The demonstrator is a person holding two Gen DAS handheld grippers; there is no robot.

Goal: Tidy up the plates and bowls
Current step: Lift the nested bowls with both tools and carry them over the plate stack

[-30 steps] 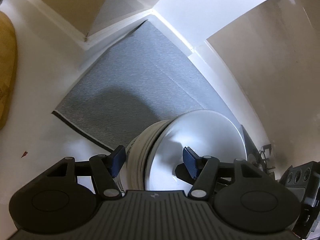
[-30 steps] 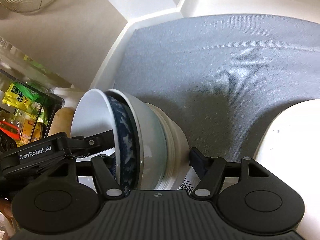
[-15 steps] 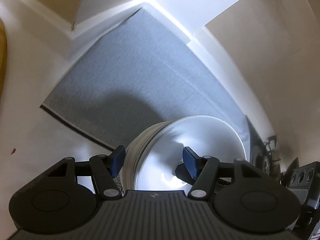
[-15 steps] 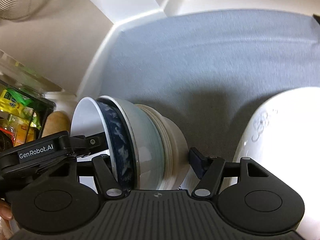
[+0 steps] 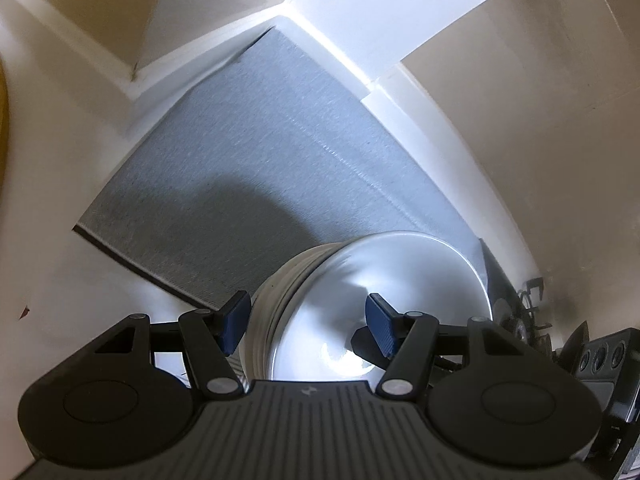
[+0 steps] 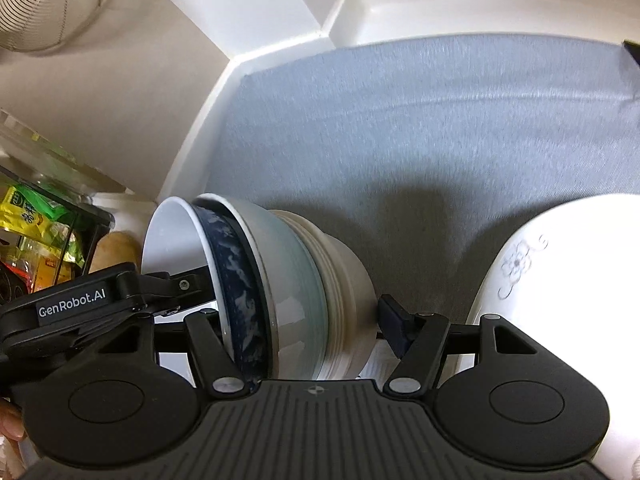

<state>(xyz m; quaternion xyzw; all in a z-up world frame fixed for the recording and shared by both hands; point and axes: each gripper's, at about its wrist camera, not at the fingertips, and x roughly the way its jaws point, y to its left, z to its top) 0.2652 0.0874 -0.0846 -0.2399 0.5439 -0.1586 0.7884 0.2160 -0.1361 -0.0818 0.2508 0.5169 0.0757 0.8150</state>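
A stack of nested bowls [image 6: 288, 280] is held on its side between both grippers above a grey mat [image 6: 420, 120]. The stack has a white innermost bowl, a blue patterned one, a pale green one and a ribbed cream one. My left gripper [image 5: 306, 322] is shut on the stack [image 5: 360, 300], one finger inside the white bowl, one on the outside. My right gripper [image 6: 304, 320] straddles the same stack, jaws wide around it; the left gripper's finger also shows in the right wrist view [image 6: 172, 284], reaching into the white bowl. A white flowered plate [image 6: 560, 272] lies at the right.
The grey mat [image 5: 260, 160] lines a white shelf with raised white walls [image 6: 320, 24]. A wire strainer [image 6: 44, 0] hangs at upper left. Food packets [image 6: 32, 216] in a rack stand at the left. A dark appliance with knobs [image 5: 604, 356] sits at right.
Both grippers have moved with the bowl stack a little over the mat. The flowered plate has come further into the right wrist view.
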